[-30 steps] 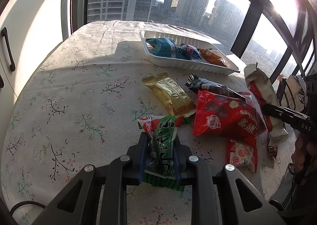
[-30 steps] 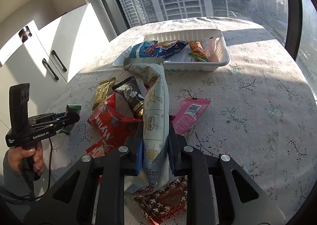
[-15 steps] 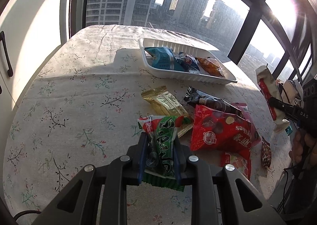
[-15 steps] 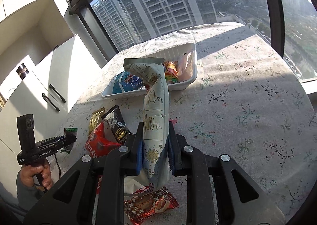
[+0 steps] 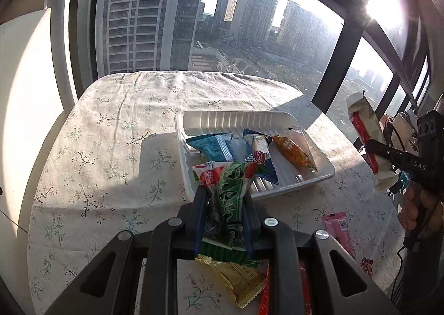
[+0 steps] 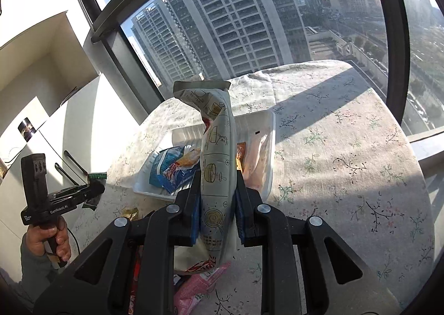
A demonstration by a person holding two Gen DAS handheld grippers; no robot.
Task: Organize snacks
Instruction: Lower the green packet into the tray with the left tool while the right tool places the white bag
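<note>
Sunlight pours through the big windows onto a table under a floral tablecloth (image 5: 116, 148), where a white foam tray (image 5: 319, 176) already holds several snack packets: a blue packet (image 5: 213, 147), an orange one (image 5: 294, 152) and a white-and-red one (image 5: 259, 150) lying side by side.

The left gripper (image 5: 223, 215) has its jaws pinched narrow on a green-and-red snack packet (image 5: 231, 190), which sticks up between the blue pads and hangs over the near edge of the tray. Beneath it on the cloth lie a gold packet (image 5: 236, 281) and a pink packet (image 5: 337, 227), both outside the tray.

The right gripper (image 6: 217, 204) is likewise clamped narrow, on a tall pale packet with printed diagrams (image 6: 217, 154). The packet stands nearly upright, its top bent over to the left, in front of the tray (image 6: 270, 126). In the left wrist view the same packet (image 5: 366, 137) is off to the right of the tray, clear of the table.

A hand (image 6: 47, 240) grips the handle of the left gripper (image 6: 93, 190), low at the left of the right wrist view.
</note>
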